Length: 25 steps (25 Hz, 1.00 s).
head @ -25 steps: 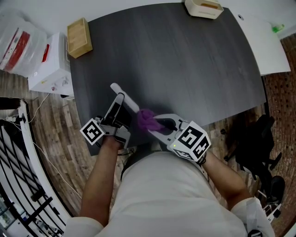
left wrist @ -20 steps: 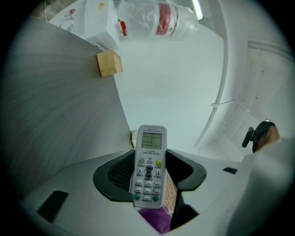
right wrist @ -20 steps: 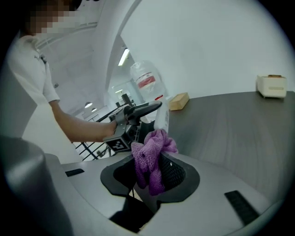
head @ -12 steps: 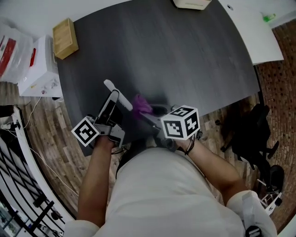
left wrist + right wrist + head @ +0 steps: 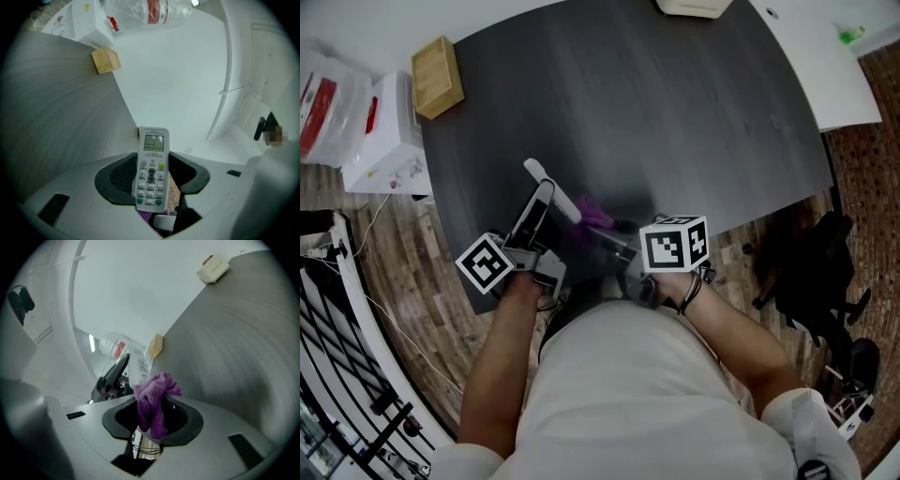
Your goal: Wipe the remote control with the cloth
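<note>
A white remote control (image 5: 551,191) with a small screen and rows of buttons (image 5: 151,172) sits lengthwise between the jaws of my left gripper (image 5: 539,214), which is shut on it above the dark table's (image 5: 675,122) near edge. My right gripper (image 5: 611,234) is shut on a crumpled purple cloth (image 5: 592,214), which bunches out of its jaws (image 5: 152,401). The cloth lies against the remote's right side, near its lower end. A purple scrap of the cloth (image 5: 149,217) shows under the remote in the left gripper view. The remote (image 5: 139,367) stands just behind the cloth in the right gripper view.
A wooden box (image 5: 437,64) sits at the table's far left corner and a beige tray (image 5: 689,6) at its far edge. Off the table to the left are a white carton (image 5: 380,141) and a plastic bag (image 5: 323,94). A white desk (image 5: 820,66) and a black chair (image 5: 811,272) stand to the right.
My right gripper has rolled over and carried the cloth up along the remote's side. The left gripper keeps its hold on the remote, almost still.
</note>
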Each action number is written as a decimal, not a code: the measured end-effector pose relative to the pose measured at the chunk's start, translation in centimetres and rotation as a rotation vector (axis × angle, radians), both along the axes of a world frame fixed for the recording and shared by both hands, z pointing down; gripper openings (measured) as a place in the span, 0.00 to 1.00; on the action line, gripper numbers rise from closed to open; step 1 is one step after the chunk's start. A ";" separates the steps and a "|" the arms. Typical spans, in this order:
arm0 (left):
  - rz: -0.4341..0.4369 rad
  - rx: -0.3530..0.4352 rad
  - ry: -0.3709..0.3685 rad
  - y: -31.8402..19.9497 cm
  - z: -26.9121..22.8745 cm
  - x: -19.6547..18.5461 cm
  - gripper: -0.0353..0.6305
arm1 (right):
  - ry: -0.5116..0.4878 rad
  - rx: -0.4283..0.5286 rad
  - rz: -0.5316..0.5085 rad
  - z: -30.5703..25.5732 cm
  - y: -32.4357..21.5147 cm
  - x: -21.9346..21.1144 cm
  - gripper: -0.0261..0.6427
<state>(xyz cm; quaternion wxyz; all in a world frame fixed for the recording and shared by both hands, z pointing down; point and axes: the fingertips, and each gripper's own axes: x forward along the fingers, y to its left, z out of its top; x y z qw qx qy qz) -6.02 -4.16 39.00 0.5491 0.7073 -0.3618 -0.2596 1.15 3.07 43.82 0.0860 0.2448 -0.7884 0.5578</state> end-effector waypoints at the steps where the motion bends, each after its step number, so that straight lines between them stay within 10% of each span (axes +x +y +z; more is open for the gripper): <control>1: 0.000 0.001 -0.012 -0.1 0.1 0.0 0.37 | -0.007 -0.004 0.002 -0.1 0.0 0.0 0.21; 14: -0.007 -0.068 -0.131 0.4 2.8 -0.6 0.37 | -0.026 -0.004 -0.050 -0.9 0.8 0.1 0.21; 21: 0.063 -0.155 -0.386 1.1 6.4 -2.4 0.37 | -0.150 0.097 -0.066 -5.7 -0.7 0.0 0.21; 25: 0.099 -0.244 -0.479 2.5 8.9 -2.9 0.37 | -0.061 0.229 -0.046 -7.4 -3.1 2.9 0.21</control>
